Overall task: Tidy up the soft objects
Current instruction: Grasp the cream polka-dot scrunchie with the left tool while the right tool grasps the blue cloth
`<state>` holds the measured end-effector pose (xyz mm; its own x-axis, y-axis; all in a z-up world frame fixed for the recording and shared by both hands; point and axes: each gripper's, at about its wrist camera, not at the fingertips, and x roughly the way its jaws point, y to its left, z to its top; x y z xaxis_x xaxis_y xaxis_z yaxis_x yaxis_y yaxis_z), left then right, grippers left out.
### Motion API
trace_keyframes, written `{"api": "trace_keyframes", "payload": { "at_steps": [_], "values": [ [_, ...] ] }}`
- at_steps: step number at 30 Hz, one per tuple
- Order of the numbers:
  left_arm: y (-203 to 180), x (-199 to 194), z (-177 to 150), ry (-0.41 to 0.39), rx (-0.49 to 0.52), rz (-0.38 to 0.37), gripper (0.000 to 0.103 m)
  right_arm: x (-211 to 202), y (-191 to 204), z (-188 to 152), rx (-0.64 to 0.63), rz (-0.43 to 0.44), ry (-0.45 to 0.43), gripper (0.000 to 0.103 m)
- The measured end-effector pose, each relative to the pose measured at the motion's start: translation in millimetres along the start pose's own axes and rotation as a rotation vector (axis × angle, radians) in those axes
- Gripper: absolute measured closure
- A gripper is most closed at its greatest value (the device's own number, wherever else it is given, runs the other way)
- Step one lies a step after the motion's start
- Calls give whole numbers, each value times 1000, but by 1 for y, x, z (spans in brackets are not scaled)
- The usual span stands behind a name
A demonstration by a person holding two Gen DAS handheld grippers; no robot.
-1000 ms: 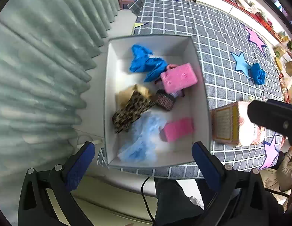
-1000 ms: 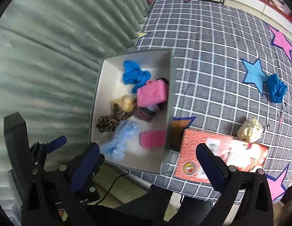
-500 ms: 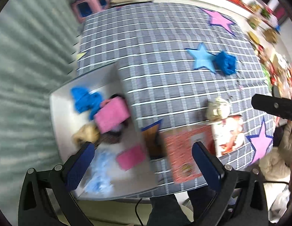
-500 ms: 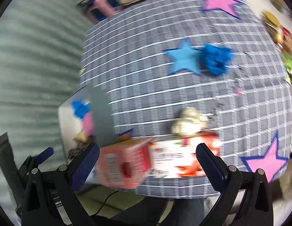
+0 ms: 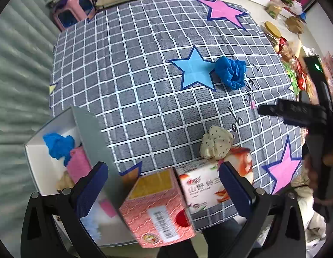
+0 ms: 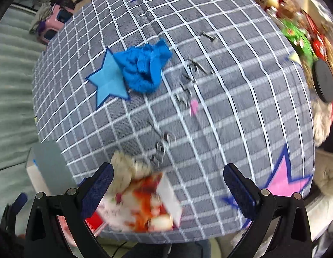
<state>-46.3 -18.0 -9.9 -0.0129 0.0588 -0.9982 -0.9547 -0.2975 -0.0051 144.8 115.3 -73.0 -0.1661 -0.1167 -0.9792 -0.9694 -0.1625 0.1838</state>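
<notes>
Both grippers are seen spread wide with nothing held: the left gripper hangs over the table's near edge and the right gripper over the cloth further right. A crumpled blue cloth lies on the grey checked tablecloth, touching a point of the light blue star. A cream dotted cloth rests against the far side of a white printed carton, which stands just beside a pink carton; both cartons are placed between the left fingers and the cream bundle. At the left corner, a grey-walled box is seen holding another blue cloth and a pink sponge. Bare tablecloth is left around the blue cloth on most sides. The box's contents are shown only by the left wrist view; in the blurred right view only its grey wall is made out.
</notes>
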Motion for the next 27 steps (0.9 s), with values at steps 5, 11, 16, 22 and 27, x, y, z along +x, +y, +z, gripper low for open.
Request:
{"api": "trace_keyframes", "payload": {
  "at_steps": [5,11,16,22,27],
  "values": [
    [-25,27,19,62,-14,-11,0,21,19,52,-101,-41,-9,0],
    [-61,86,34,199,-18,-19,0,41,38,94,-205,-60,-27,0],
    [-74,131,38,311,-68,-28,0,68,48,114,-260,-81,-21,0],
    [-81,164,40,423,-96,-23,0,95,52,120,-333,-130,25,0],
    [-85,179,42,473,-81,21,0,103,41,122,-321,-143,54,7]
  ]
}}
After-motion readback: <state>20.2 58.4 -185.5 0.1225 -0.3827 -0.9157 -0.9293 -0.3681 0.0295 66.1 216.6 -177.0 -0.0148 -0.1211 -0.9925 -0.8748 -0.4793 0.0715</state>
